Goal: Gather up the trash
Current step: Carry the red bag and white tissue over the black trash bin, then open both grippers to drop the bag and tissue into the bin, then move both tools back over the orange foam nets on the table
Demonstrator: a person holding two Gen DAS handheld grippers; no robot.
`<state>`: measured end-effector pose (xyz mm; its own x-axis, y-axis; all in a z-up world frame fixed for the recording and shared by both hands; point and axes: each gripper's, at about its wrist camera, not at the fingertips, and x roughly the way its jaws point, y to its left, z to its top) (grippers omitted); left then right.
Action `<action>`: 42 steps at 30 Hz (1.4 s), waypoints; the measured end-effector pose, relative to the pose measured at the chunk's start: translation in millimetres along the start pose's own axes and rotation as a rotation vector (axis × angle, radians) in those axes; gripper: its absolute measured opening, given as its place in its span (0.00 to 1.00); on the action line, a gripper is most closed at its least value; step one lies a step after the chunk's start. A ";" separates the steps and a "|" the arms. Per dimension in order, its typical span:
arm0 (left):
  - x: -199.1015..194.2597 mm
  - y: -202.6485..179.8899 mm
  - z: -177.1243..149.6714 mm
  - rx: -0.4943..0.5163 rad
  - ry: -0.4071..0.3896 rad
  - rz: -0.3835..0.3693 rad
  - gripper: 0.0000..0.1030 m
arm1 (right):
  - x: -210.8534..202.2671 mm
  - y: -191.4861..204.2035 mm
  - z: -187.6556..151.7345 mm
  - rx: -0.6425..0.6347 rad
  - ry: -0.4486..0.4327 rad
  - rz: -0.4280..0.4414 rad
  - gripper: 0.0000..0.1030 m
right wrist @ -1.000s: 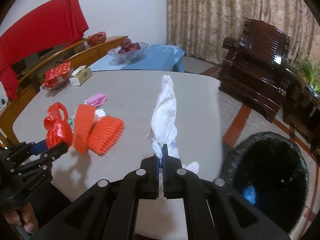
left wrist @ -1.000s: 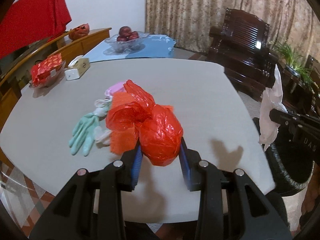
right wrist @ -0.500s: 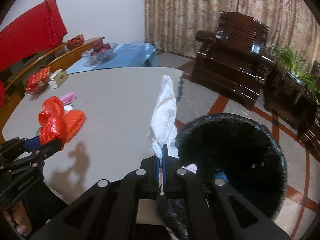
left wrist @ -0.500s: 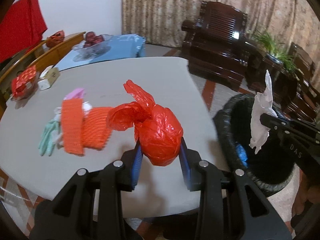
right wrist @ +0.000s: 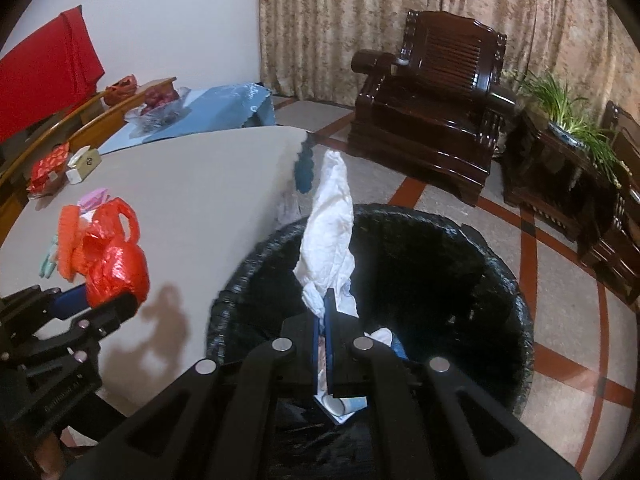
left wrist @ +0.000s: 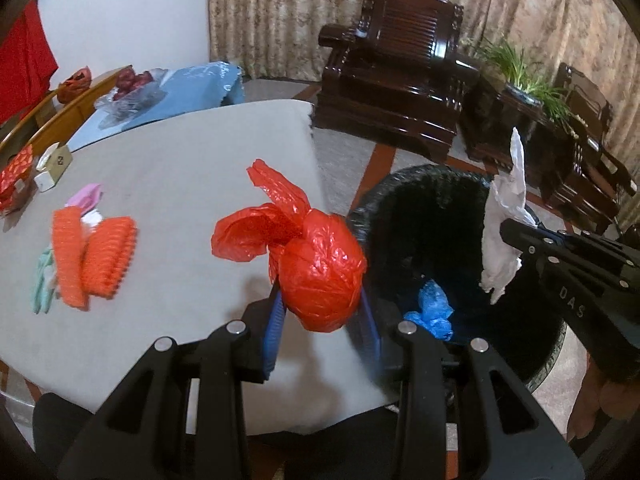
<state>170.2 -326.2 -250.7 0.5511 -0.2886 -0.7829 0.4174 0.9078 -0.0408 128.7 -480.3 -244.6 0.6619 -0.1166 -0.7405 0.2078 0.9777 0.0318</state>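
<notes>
My left gripper (left wrist: 320, 304) is shut on a knotted red plastic bag (left wrist: 316, 264) and holds it in the air above the table's right edge, beside the bin; the bag also shows in the right wrist view (right wrist: 114, 268). My right gripper (right wrist: 325, 312) is shut on crumpled white tissue (right wrist: 330, 236) and holds it over the black-lined trash bin (right wrist: 460, 240). From the left wrist view the tissue (left wrist: 506, 224) hangs over the bin (left wrist: 420, 200). Blue trash (left wrist: 432, 308) lies inside the bin.
On the grey table (left wrist: 172, 184) lie orange foam nets (left wrist: 92, 256), a mint glove (left wrist: 42, 280) and a pink wrapper (left wrist: 86, 196). A small box (left wrist: 52, 168) and a red packet stand at the far left. A dark wooden armchair (right wrist: 436, 92) and plants stand beyond the bin.
Both grippers have swung right, off the table towards the bin. The tissue now hangs over the bin's opening, and the red bag has reached the table's right edge.
</notes>
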 end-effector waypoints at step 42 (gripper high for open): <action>-2.2 -22.2 -12.7 0.085 -0.013 0.048 0.81 | -1.8 -64.1 -37.2 0.123 0.046 -0.027 0.42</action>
<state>150.5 -341.9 -256.0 0.5813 -0.2502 -0.7743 0.4496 0.8919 0.0494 87.4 -536.2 -270.2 0.6218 -0.1321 -0.7719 0.3139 0.9451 0.0911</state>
